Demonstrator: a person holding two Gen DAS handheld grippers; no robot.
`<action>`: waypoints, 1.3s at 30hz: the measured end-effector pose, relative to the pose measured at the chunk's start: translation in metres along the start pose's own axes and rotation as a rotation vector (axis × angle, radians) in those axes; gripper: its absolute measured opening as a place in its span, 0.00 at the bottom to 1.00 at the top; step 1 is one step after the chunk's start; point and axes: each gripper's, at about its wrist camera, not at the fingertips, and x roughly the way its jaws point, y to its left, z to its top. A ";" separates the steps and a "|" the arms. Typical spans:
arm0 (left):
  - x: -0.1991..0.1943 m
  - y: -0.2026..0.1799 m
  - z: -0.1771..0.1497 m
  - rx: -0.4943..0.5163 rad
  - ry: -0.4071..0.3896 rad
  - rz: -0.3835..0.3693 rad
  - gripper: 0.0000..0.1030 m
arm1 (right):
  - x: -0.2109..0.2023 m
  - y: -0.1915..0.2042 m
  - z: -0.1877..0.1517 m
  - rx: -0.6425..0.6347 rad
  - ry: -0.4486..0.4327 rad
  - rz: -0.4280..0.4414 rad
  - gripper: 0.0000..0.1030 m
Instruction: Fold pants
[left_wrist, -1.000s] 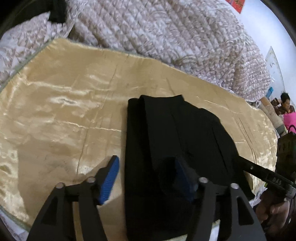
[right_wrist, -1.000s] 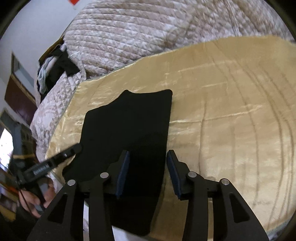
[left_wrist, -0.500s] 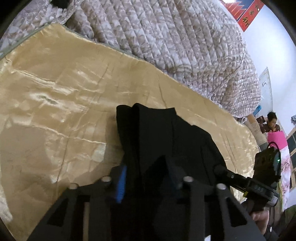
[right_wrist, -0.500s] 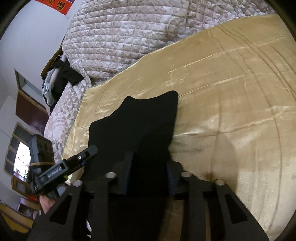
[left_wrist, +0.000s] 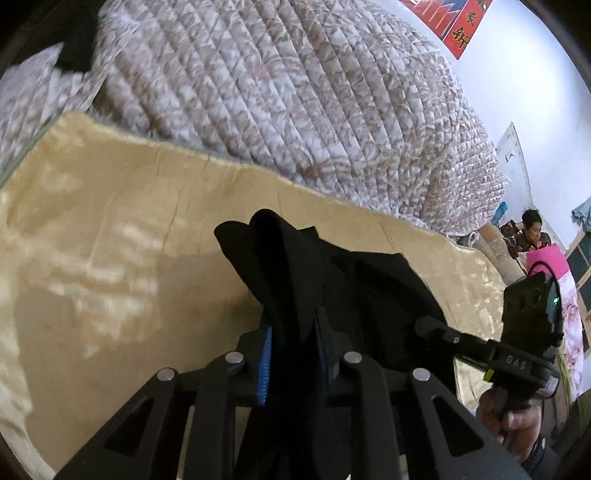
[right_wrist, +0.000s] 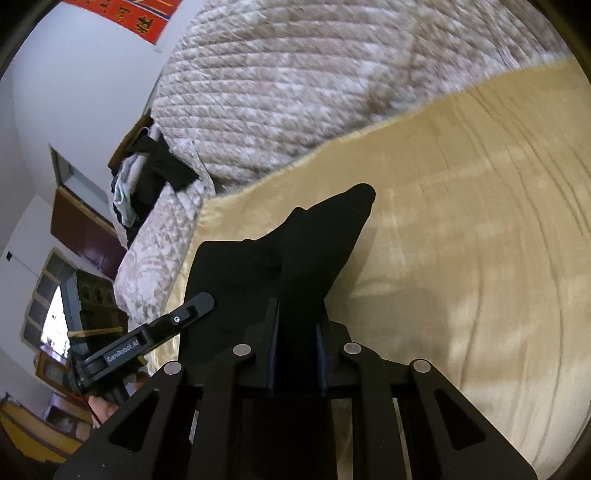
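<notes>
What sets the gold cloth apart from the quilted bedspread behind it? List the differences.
The gold cloth is plain, smooth and shiny; the quilted bedspread is patterned in pale brown and white, with stitched ridges. The gold cloth lies flat and bears the black pants; the quilted bedspread is heaped up behind it and bears a pile of clothes. Both are bed coverings that meet edge to edge.

- We see black pants (left_wrist: 332, 280) on a shiny gold bedspread (left_wrist: 92, 240).
- Behind them we find a quilt (left_wrist: 295, 92) in beige and white, diamond-stitched.
- Our left gripper (left_wrist: 291, 354) is black with ribbed blue pads (left_wrist: 265, 365).
- A red banner (right_wrist: 144, 14) hangs on the white wall.
</notes>
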 end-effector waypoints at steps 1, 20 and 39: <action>0.005 0.003 0.007 0.005 0.002 0.003 0.21 | 0.003 0.001 0.008 -0.006 -0.002 -0.001 0.15; 0.039 0.039 0.027 0.033 -0.003 0.291 0.37 | 0.046 -0.024 0.047 -0.130 -0.017 -0.284 0.31; -0.002 -0.013 -0.052 0.131 -0.024 0.332 0.37 | 0.023 0.040 -0.043 -0.366 -0.051 -0.377 0.28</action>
